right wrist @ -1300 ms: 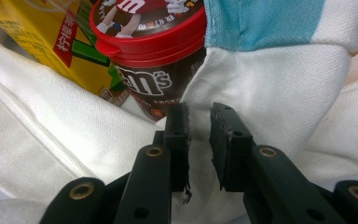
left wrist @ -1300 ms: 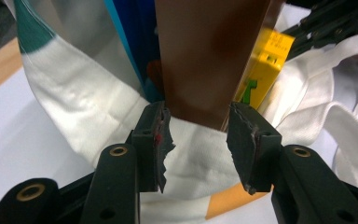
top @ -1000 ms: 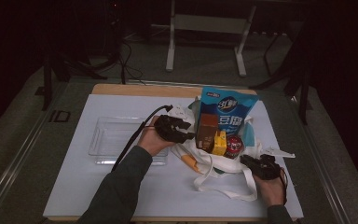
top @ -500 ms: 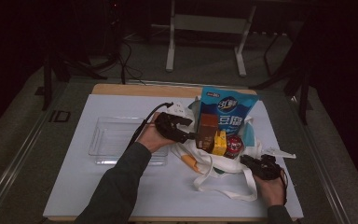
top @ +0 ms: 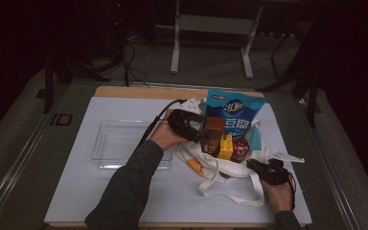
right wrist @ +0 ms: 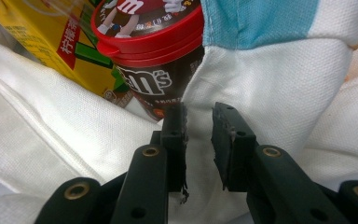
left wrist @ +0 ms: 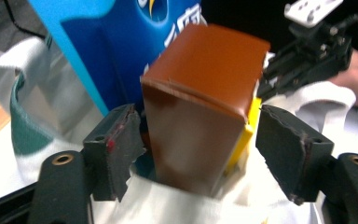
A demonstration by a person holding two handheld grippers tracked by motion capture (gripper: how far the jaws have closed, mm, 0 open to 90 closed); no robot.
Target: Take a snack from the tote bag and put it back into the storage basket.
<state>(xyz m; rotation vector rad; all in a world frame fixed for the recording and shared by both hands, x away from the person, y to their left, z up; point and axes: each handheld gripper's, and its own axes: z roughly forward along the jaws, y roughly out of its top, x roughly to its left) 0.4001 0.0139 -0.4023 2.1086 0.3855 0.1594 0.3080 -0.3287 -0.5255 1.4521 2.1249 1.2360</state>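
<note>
The brown carton (left wrist: pixel 200 107) stands upright in the mouth of the white canvas tote bag (top: pixel 230 165), its long axis vertical, with the blue snack pouch (top: pixel 235 112) touching it behind and a yellow lemon-tea carton (top: pixel 226 146) just beside it. It sits directly between the jaws of the left gripper (top: pixel 199 134), which have just been opening and now stand spread wide: in the left gripper view a clear gap is seen on either side of the carton, so nothing is pressed or held. That gripper is by far the nearer of the two to the carton. It is judged that the carton has been set into the bag, and that any withdrawal must run straight back along the jaws so that the carton is not tipped. Further from the carton, a red-lidded M&M's tub (right wrist: pixel 151 51) leans against the bag's wall. That wall is pinched by the nearly closed right gripper (right wrist: pixel 199 140) at the bag's rim, apparently to hold the mouth open. A clear plastic tray (top: pixel 120 143) lies well apart from the bag on the white-covered table (top: pixel 172 201).
</note>
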